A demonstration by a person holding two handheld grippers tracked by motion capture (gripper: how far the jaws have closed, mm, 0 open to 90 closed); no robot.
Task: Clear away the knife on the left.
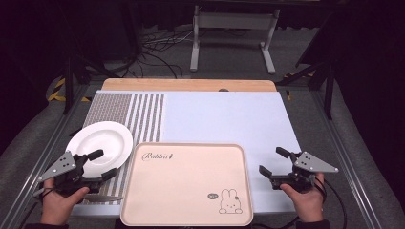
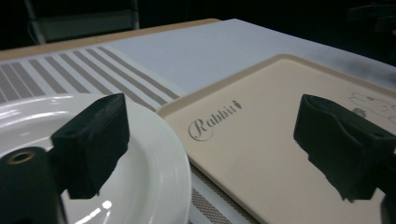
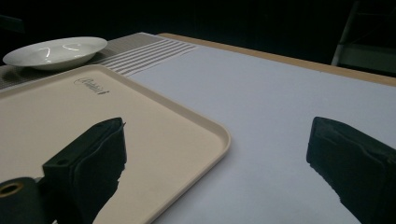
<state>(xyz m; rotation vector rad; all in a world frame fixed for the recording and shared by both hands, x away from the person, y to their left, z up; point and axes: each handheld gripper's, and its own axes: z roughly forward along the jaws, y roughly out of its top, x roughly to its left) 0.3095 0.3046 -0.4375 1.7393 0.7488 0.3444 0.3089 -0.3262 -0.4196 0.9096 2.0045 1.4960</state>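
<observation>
I held both tongs, left (image 1: 99,164) and right (image 1: 273,161), spread and empty. The round white ceramic plate (image 1: 107,138) lay beside the left, touching the beige rectangular plastic tray (image 1: 191,191). Risk: a shallow rim grasp could slip.

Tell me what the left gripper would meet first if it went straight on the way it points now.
Probably the tray: the open left gripper aims at its near left corner, with the plate under one of its fingers. Its height is unclear, so it might pass above.

White plate (image 1: 99,142) left of beige tray (image 1: 186,186), left gripper (image 1: 102,164) fingers spread over plate's edge, right gripper (image 1: 274,161) fingers spread beside tray
</observation>
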